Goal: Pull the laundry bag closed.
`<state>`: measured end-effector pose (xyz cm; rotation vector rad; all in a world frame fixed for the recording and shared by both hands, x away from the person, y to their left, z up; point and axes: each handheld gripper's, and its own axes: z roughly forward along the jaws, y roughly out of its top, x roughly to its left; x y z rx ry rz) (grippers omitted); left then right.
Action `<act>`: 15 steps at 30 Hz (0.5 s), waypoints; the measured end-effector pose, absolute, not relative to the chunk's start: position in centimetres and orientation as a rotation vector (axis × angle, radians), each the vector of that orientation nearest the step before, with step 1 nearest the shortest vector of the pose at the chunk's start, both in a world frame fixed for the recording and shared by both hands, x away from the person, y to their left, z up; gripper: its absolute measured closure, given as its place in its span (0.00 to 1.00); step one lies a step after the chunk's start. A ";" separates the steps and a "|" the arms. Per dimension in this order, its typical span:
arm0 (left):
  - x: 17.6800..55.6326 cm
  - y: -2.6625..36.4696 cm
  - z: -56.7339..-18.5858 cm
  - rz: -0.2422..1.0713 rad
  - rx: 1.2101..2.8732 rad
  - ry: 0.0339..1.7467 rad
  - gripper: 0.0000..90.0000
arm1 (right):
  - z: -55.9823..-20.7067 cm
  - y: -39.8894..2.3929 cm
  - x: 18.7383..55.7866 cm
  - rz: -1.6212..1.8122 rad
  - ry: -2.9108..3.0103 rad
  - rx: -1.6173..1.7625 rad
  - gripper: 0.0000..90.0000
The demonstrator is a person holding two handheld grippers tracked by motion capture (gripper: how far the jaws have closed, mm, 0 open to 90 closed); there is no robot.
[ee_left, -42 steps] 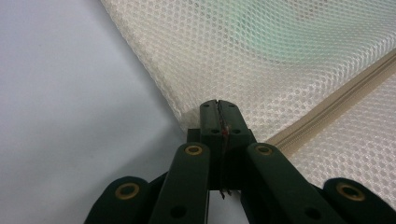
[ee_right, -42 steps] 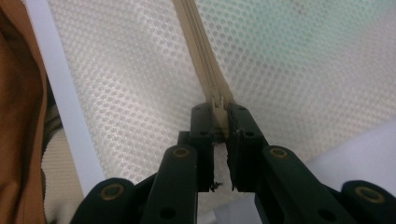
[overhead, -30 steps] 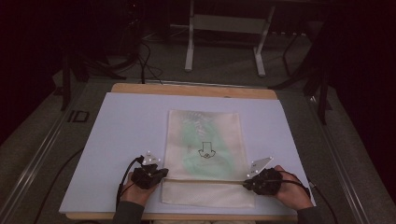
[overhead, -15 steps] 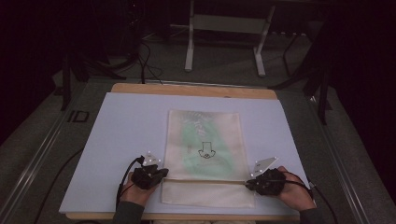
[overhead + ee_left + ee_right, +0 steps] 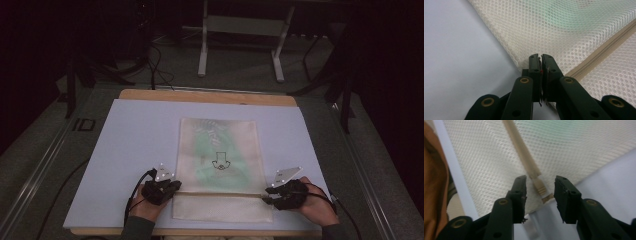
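- The mesh bag (image 5: 220,167) is the landmark: it lies flat near the middle of the white sheet (image 5: 125,150) that covers the wooden table (image 5: 207,96), with a green item inside and a small black mark on its front. Its place matches the earlier pictures.
- Left gripper (image 5: 167,189): at the bag's near-left corner, just where the zip line meets the left edge. In the left gripper view the left gripper (image 5: 541,58) has its jaws pressed together on the mesh edge, pinching the fabric beside the zipper (image 5: 599,55) (only a thin slit shows between them). It has stayed put since a second ago.
- The zipper (image 5: 220,193) runs straight across the bag near its front edge, from one gripper to the other.
- Right gripper (image 5: 272,195): at the bag's near-right corner, at the zip's end. In the right gripper view the right gripper (image 5: 540,185) stands with its jaws well apart, the zipper pull (image 5: 540,187) lying between them, touched by neither. Compared with a second ago, this hand has drawn slightly nearer the table's front edge (a small shift).
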<state>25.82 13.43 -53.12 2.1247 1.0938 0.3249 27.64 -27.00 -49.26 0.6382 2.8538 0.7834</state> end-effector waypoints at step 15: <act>25.9 15.2 -52.5 0.461 2.069 1.164 0.99 | -49.7 -29.2 29.1 0.890 2.654 0.849 0.58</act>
